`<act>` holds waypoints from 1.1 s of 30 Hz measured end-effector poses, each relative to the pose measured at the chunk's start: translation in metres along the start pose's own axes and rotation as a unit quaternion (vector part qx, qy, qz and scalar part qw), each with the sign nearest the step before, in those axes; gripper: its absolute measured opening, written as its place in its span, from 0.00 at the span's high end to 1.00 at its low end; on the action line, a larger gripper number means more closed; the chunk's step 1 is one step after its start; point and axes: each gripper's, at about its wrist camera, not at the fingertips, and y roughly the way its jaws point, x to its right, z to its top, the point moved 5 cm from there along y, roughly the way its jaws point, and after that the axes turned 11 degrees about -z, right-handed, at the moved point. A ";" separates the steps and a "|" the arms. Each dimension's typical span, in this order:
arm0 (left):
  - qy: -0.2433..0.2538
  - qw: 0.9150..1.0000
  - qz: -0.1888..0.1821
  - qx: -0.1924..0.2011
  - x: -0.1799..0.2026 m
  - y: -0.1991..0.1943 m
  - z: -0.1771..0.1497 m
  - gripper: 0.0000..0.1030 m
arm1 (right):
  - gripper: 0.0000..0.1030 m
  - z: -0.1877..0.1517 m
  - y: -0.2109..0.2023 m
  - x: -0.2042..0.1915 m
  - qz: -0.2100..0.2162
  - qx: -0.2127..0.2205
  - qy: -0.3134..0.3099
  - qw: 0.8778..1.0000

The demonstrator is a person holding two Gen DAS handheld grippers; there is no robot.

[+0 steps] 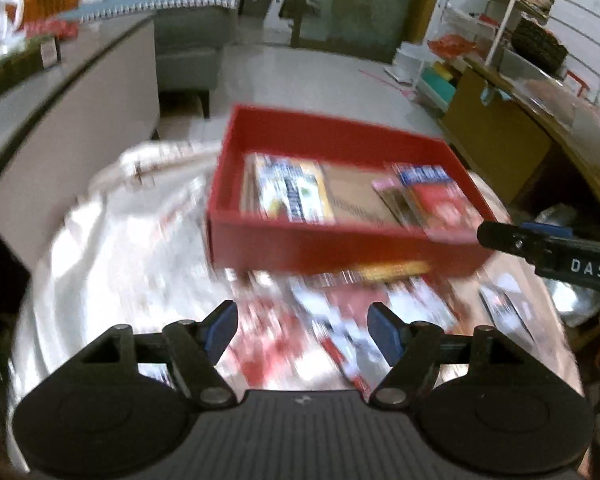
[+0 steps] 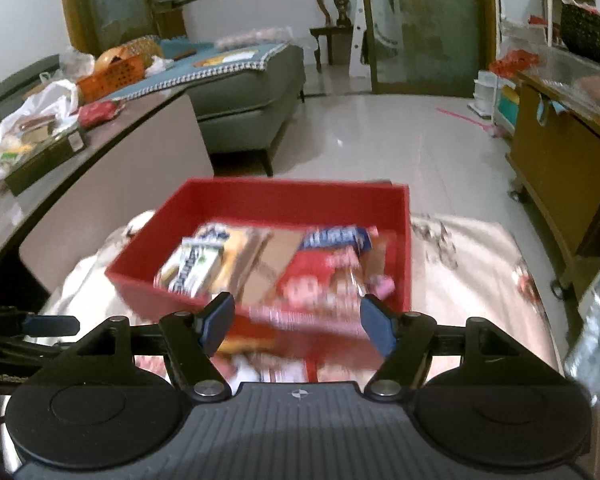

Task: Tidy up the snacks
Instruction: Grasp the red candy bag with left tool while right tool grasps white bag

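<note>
Loose snack packets [image 1: 340,320] lie blurred under your left gripper [image 1: 302,330], jaws apart, empty | your right gripper [image 2: 298,326] likewise spread, gripping nothing | red box [image 2: 260,200] just beyond on white cloth [image 2: 480,280], holding snacks.

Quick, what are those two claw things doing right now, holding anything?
Left gripper: open, holding nothing, above the loose snack packets.
Right gripper: open, holding nothing, near the red box.
</note>
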 end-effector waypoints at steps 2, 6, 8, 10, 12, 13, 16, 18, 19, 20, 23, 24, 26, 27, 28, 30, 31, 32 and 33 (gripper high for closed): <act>-0.007 1.000 -0.005 -0.020 0.004 -0.001 -0.017 0.36 | 0.26 -0.012 -0.008 0.009 -0.006 -0.008 0.004 1.000; 0.000 0.999 -0.001 -0.053 0.015 0.004 -0.046 0.36 | 0.26 -0.030 -0.020 0.028 -0.016 -0.027 0.022 0.999; 0.004 0.998 0.001 -0.070 0.020 0.009 -0.060 0.36 | 0.25 -0.038 -0.027 0.039 -0.025 -0.032 0.030 0.999; 0.005 0.997 0.005 -0.081 0.024 0.013 -0.069 0.36 | 0.25 -0.044 -0.030 0.051 -0.032 -0.036 0.038 0.998; 0.005 0.996 0.013 -0.092 0.026 0.018 -0.077 0.36 | 0.25 -0.049 -0.031 0.063 -0.040 -0.043 0.049 0.997; 0.007 0.995 0.017 -0.094 0.027 0.021 -0.080 0.36 | 0.24 -0.051 -0.031 0.069 -0.044 -0.046 0.053 0.997; 0.016 0.994 0.035 -0.103 0.029 0.030 -0.086 0.36 | 0.24 -0.060 -0.024 0.086 -0.060 -0.060 0.063 0.994; 0.013 0.993 0.041 -0.107 0.028 0.035 -0.090 0.37 | 0.24 -0.068 -0.014 0.094 -0.067 -0.078 0.060 0.993; 0.015 0.994 0.044 -0.101 0.029 0.035 -0.090 0.37 | 0.24 -0.072 -0.008 0.095 -0.074 -0.088 0.055 0.992; 0.022 0.993 0.050 -0.101 0.030 0.035 -0.090 0.39 | 0.24 -0.075 -0.002 0.096 -0.079 -0.097 0.048 0.991; 0.038 0.993 0.058 -0.094 0.032 0.035 -0.090 0.49 | 0.24 -0.078 0.011 0.092 -0.081 -0.112 0.038 0.990; 0.036 0.993 0.057 -0.092 0.031 0.035 -0.090 0.50 | 0.24 -0.077 0.015 0.089 -0.077 -0.114 0.034 0.990; 0.036 0.994 0.054 -0.091 0.030 0.034 -0.089 0.51 | 0.24 -0.076 0.025 0.082 -0.081 -0.114 0.016 0.990; 0.036 0.994 0.053 -0.090 0.030 0.034 -0.089 0.52 | 0.24 -0.076 0.031 0.079 -0.088 -0.118 0.004 0.989; 0.036 0.994 0.051 -0.089 0.030 0.033 -0.089 0.53 | 0.24 -0.078 0.039 0.075 -0.097 -0.127 -0.007 0.987; 0.038 0.994 0.044 -0.091 0.031 0.033 -0.089 0.54 | 0.30 -0.087 0.052 0.070 -0.103 -0.148 -0.023 0.983; 0.037 0.994 0.041 -0.091 0.030 0.032 -0.089 0.54 | 0.29 -0.089 0.051 0.068 -0.106 -0.138 -0.027 0.984; 0.034 0.995 0.038 -0.091 0.030 0.031 -0.088 0.54 | 0.33 -0.089 0.048 0.066 -0.105 -0.137 -0.035 0.984; 0.033 0.995 0.035 -0.091 0.030 0.031 -0.087 0.55 | 0.41 -0.089 0.045 0.064 -0.097 -0.138 -0.037 0.985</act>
